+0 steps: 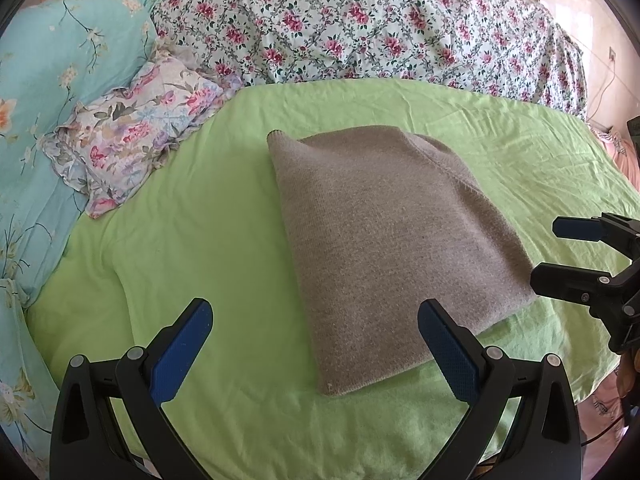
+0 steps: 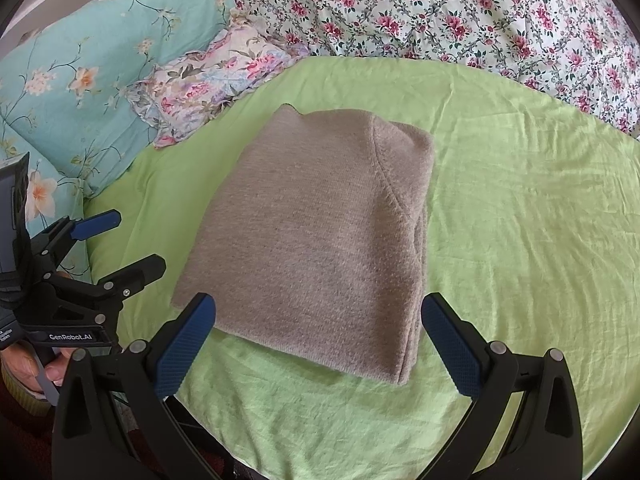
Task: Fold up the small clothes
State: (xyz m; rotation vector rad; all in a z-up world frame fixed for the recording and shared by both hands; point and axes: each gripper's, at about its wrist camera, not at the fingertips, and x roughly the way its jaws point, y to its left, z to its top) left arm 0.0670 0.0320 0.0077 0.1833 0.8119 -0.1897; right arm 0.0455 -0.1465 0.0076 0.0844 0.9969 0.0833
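Observation:
A grey-brown knitted sweater [image 1: 384, 240] lies folded into a compact rectangle on the green sheet [image 1: 200, 220]; it also shows in the right wrist view [image 2: 316, 240]. My left gripper [image 1: 316, 344] is open and empty, held above the sheet at the sweater's near left corner. It appears in the right wrist view [image 2: 128, 244] at the left, open. My right gripper [image 2: 318, 340] is open and empty, just in front of the sweater's near edge. It appears in the left wrist view [image 1: 560, 256] at the right edge, open, beside the sweater's right corner.
A small floral pillow [image 1: 136, 136] and a turquoise floral quilt [image 1: 52, 80] lie to the left. A white quilt with pink flowers [image 1: 380, 28] is heaped behind the sheet. The bed's right edge drops off near a pink cloth [image 1: 624, 156].

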